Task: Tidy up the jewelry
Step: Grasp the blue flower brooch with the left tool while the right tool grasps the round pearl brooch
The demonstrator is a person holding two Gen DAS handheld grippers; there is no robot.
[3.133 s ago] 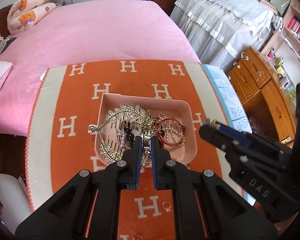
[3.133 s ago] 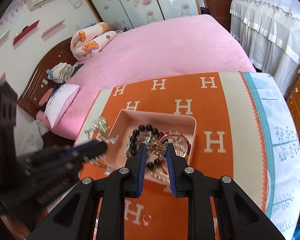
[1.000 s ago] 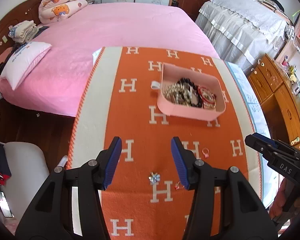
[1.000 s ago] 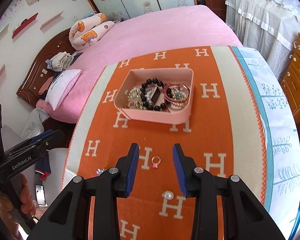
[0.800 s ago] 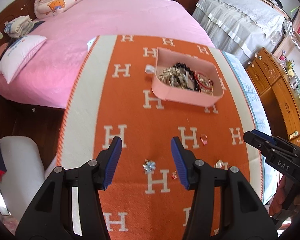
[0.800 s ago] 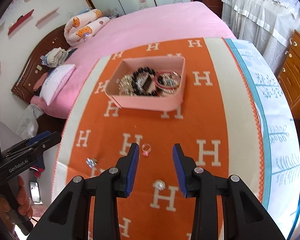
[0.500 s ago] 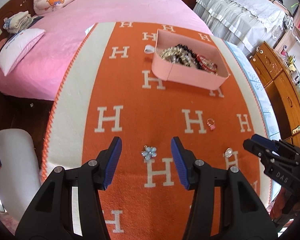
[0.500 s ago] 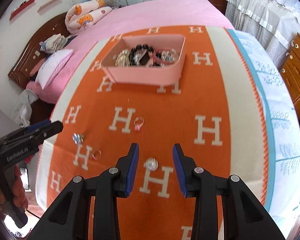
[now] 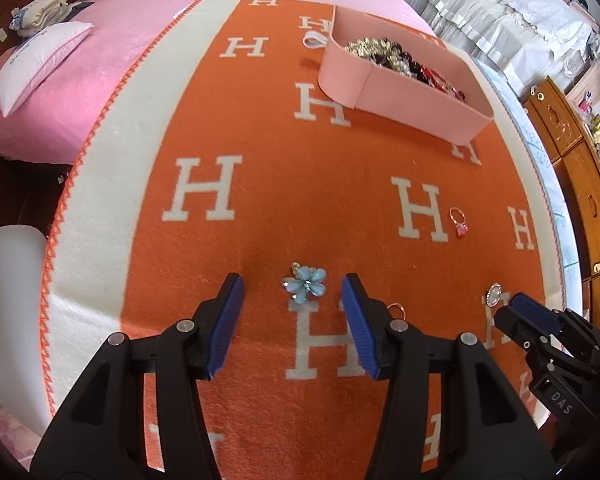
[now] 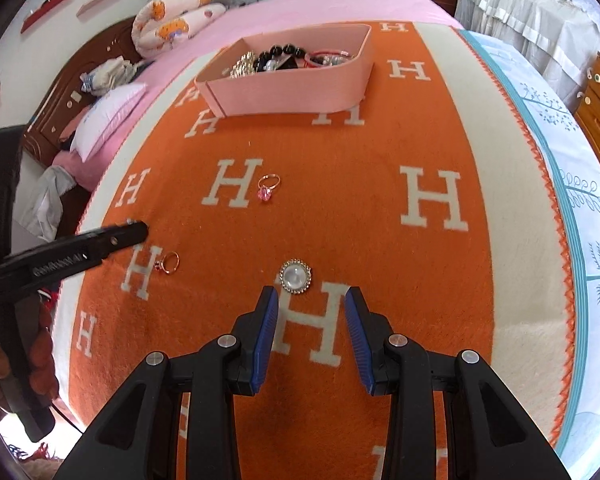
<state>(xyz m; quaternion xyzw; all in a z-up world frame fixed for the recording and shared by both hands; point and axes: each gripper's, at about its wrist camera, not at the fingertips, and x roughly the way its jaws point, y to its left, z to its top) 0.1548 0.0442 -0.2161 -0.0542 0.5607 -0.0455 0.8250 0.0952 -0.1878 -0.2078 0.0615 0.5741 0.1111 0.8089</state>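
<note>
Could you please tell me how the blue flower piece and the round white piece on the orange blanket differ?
The blue flower piece has pale blue petals; the round white piece is a white disc ringed by small stones. The flower sits between the open left gripper's fingertips; the round piece lies just beyond the open right gripper's tips. Both lie loose on the orange blanket, outside the pink box.

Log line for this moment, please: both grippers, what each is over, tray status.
left gripper: open, over blue flower brooch | right gripper: open, just short of round pearl brooch | pink tray: holds jewelry | nothing held
</note>
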